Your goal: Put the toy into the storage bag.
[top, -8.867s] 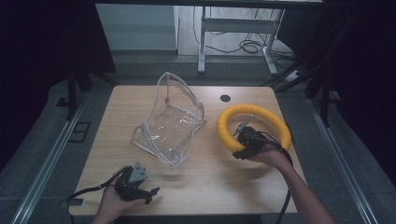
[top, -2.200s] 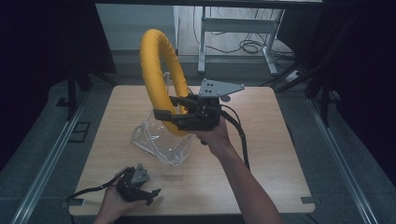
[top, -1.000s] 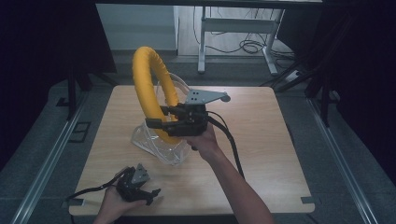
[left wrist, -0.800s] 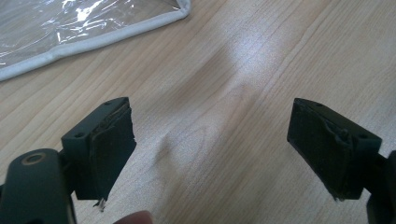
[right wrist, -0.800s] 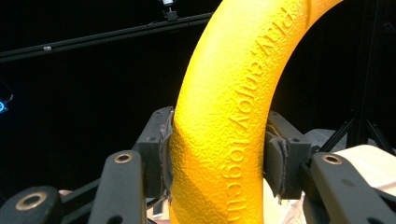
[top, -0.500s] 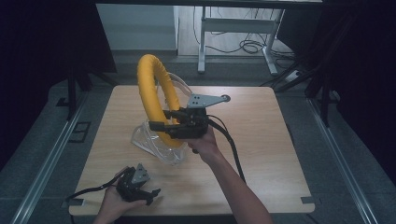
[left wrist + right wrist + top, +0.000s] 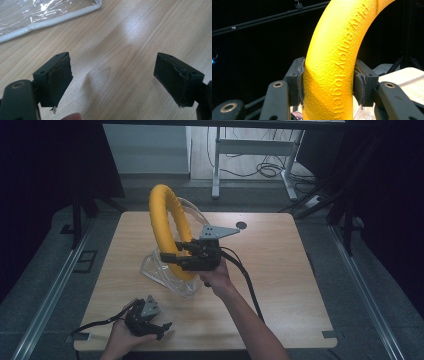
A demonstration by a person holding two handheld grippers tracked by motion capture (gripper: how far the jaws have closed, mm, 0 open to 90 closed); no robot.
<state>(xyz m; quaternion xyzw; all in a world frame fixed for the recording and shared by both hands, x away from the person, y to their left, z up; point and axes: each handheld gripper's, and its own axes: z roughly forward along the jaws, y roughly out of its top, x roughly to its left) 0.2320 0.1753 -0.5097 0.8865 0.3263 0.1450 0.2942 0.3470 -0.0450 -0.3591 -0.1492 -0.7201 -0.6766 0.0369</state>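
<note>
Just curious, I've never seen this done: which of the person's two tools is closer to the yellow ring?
Right. The right tool is clamped on the yellow ring, holding it upright above the clear bag. The left tool rests open near the table's front edge, apart.

Your wooden table [image 7: 280,270] has a small black disc [image 7: 241,225] near the far edge, right of centre. There are grey tape marks at the near corners, right [image 7: 329,334] and left [image 7: 80,337]. Grey floor rails run along both sides, left [image 7: 50,295] and right [image 7: 360,285]. A dark floor plate [image 7: 85,260] sits by the left rail. Behind the table you've got a metal desk frame [image 7: 250,147] with loose cables [image 7: 260,170] under it. A dark curtain [image 7: 50,160] hangs at far left. Left gripper view: bare wood grain [image 7: 130,50] with a glare patch.
</note>
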